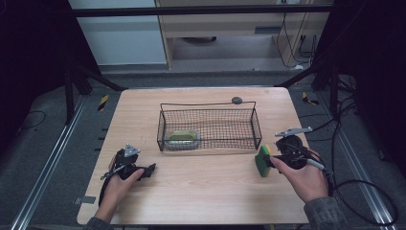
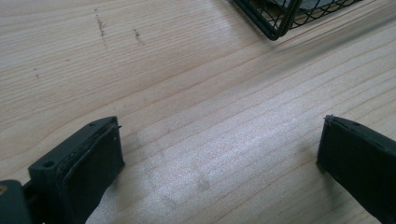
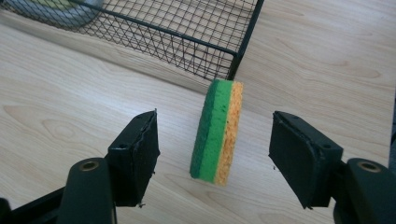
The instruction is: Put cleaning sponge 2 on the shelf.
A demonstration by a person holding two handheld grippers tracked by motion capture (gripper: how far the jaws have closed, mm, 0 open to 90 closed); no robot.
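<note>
Basically: table [image 1: 201,191] carries a wire basket [image 1: 208,125] at centre, a shallow dish [image 1: 181,139] lying in its left end. Sponge [image 3: 217,131] stands on edge on the wood just off the basket's near right corner, so its flat faces are turned to the pads. Right gripper [image 3: 212,161] sits with jaws wide either side of it, not touching; looks set for a pinch. Left gripper [image 2: 219,163] rests low over bare wood, jaws wide, holding nothing, probably parked.
</note>
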